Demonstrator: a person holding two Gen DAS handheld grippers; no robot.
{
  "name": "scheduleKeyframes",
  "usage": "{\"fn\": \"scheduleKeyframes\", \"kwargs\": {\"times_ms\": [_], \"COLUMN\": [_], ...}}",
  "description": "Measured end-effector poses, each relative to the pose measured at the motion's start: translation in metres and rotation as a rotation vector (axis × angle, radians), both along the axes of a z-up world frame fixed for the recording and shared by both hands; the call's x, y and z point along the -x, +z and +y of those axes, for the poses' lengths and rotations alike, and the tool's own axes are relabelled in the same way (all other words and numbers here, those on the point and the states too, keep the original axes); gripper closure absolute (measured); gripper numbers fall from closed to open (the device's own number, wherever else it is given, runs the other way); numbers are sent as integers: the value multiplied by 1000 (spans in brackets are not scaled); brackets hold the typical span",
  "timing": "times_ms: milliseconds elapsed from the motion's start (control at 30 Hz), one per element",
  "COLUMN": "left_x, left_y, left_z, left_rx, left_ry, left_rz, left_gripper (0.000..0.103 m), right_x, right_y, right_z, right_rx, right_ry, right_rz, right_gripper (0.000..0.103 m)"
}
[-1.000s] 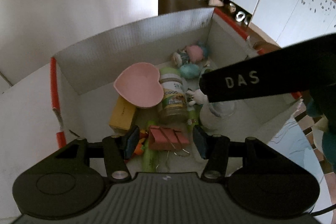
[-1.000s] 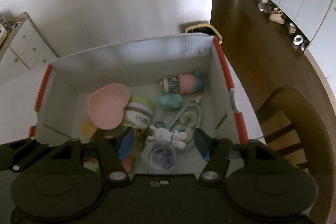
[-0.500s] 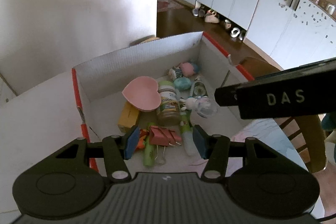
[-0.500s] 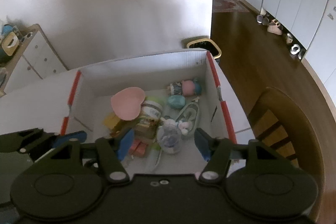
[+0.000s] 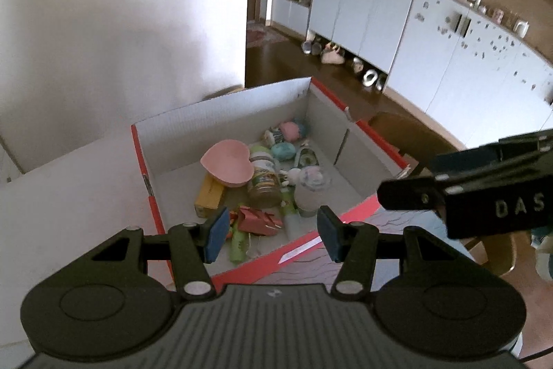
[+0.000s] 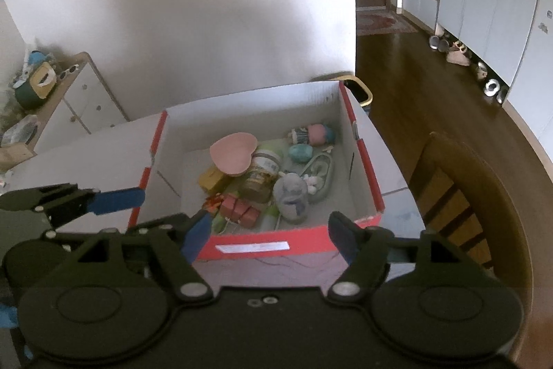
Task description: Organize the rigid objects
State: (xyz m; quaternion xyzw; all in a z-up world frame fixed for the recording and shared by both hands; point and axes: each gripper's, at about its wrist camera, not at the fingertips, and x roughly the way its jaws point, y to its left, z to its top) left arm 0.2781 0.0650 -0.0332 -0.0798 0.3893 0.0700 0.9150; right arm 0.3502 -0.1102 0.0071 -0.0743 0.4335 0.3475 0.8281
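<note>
Left wrist view: we see the left gripper [image 5: 271, 232] above the near wall of the cardboard box [image 5: 221, 113], its blue pads parted with nothing between them. The right gripper [image 6: 269, 239] hangs over the same near wall in its own view, its jaws opening and likewise empty.

All the rigid objects lie inside the box, ahead of and below both grippers. Nearest the left gripper we find the red binder clips [image 5: 259, 217], just beyond its fingertips, long axis running across the gap between the pads. Beside them stand the clear lidded cup [image 5: 311, 187] and the jar [image 5: 264, 184], the jar's long axis pointing away from us. The pink heart-shaped dish [image 5: 228, 163] rests on the yellow block [image 5: 209, 196], towards the left wall. The doll [image 5: 288, 132] and the teal egg [image 5: 282, 151] sit at the far wall.

We judge the left gripper nearer the clips and the right gripper nearer the cup [image 6: 292, 194]. Either would need to descend forward past the near wall. The crowding of objects risks a pad catching a neighbour
</note>
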Motion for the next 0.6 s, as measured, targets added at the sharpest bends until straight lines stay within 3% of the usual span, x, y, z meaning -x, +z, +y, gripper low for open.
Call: {"fn": "scheduleKeyframes", "kwargs": {"times_ms": [67,100,133,333,600], "left_x": [6,9,12,27,46], "left_y": [1,2,3,6,8], "left_z": [-1,-1,-1,-2,-6], "left_rx": [4,4,7,35,44], "left_ry": [-4,-4,-4,-4,13], "left_rz": [-11,-16,-25,-57,-94], "left_gripper": [45,36,33,31,12], "right_x": [7,10,13,31,57], "right_y": [2,3,4,7,15], "right_z": [-5,-7,-10,-23,-37], "right_rx": [-5,-10,-15,-42,-92], "right_ry": [5,8,10,23,39], "right_rz": [-15,-19,-22,-62,-140], "right_gripper": [25,23,22,14,1]}}
